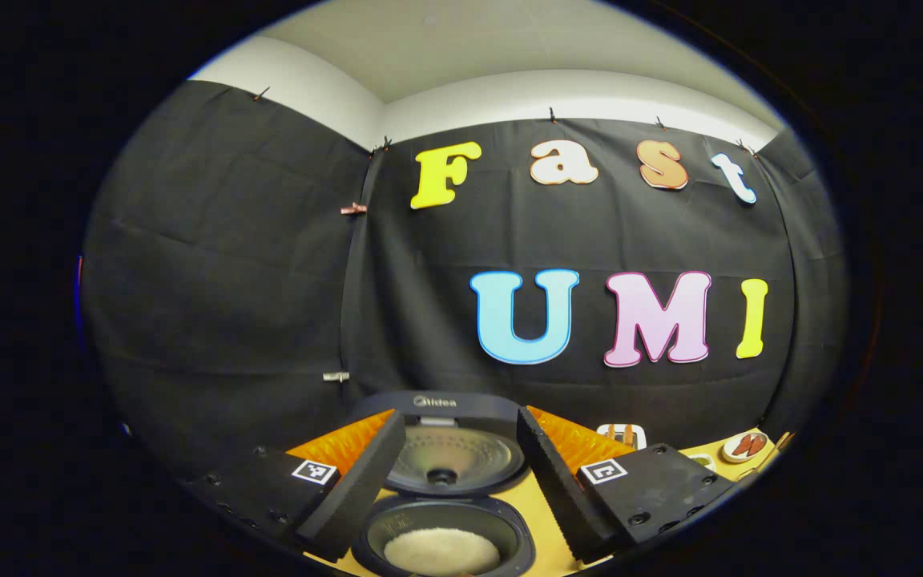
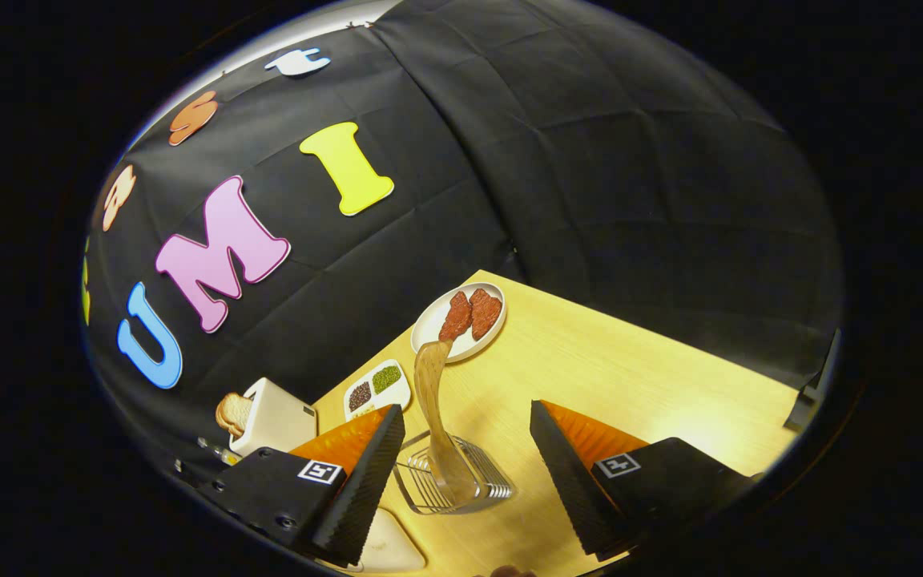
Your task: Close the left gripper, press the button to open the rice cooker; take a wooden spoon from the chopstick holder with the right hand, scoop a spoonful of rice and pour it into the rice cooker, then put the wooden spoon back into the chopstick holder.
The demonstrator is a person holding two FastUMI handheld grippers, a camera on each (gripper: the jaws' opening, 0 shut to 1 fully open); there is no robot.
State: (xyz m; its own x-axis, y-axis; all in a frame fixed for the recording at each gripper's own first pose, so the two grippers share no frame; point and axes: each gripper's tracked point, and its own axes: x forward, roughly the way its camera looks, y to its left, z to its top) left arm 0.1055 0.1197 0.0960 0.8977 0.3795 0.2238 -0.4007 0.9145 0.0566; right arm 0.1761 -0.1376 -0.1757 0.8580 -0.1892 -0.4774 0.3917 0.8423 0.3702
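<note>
Above the open black rice cooker (image 1: pixel 443 481), white rice inside it, the left gripper (image 1: pixel 449 497) hangs spread wide and empty, while the right gripper (image 2: pixel 461 481), equally wide and empty, flanks the wire chopstick holder (image 2: pixel 452 474) holding the upright wooden spoon (image 2: pixel 434 401).

1. Your left tongs (image 1: pixel 461 489) stand open in the left gripper view, the two fingers splayed wide with a broad gap between them.
2. The dark ribbed pads (image 1: pixel 361 481) of those fingers face each other across the gap, pressing on nothing.
3. Your right tongs (image 2: pixel 465 481) are likewise spread apart in the right gripper view, both fingers well separated.
4. That view sits tilted, rolled to one side.
5. The right fingers (image 2: pixel 566 473) grip nothing; their pads are bare.
</note>
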